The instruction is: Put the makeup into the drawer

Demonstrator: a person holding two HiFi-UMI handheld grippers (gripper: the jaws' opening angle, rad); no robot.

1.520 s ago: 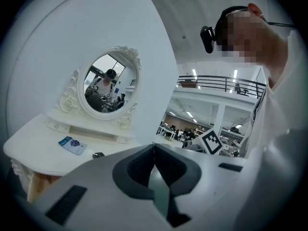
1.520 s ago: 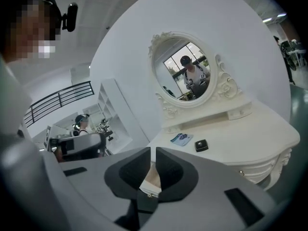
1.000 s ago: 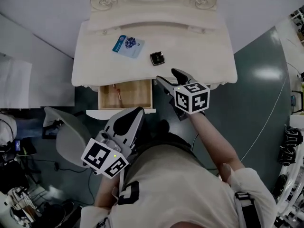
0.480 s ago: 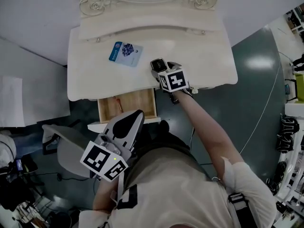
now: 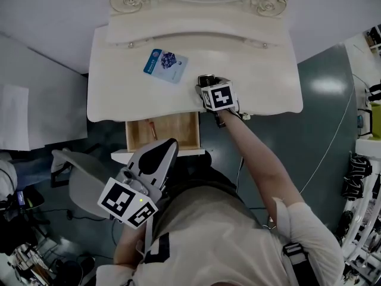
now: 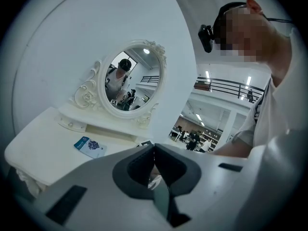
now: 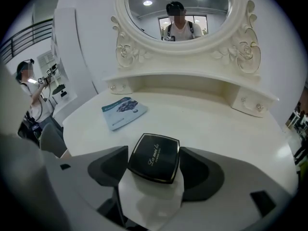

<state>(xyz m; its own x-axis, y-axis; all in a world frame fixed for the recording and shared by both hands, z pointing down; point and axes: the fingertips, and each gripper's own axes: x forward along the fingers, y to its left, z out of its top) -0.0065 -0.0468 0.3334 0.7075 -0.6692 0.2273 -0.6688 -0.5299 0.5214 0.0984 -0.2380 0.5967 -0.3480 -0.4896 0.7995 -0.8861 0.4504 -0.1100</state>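
Note:
A black square makeup compact (image 7: 154, 157) lies on the cream dressing table (image 5: 256, 70), near its front edge (image 5: 206, 79). My right gripper (image 5: 207, 84) points steeply down over it, open, with one jaw on each side of the compact (image 7: 154, 163). I cannot tell whether the pads touch it. The wooden drawer (image 5: 175, 130) stands pulled out below the table's front, with a thin reddish item at its left. My left gripper (image 5: 169, 144) hangs shut and empty in front of the drawer, close to my body (image 6: 154, 149).
A blue-and-white packet (image 5: 165, 65) lies on the tabletop left of the compact (image 7: 123, 110). An oval mirror (image 7: 177, 13) in a carved frame rises at the back of the table. A grey chair (image 5: 80, 177) stands left of the drawer.
My right gripper moved from the table's front edge over the tabletop and came down around the compact. The left gripper shifted only a little in front of the drawer.

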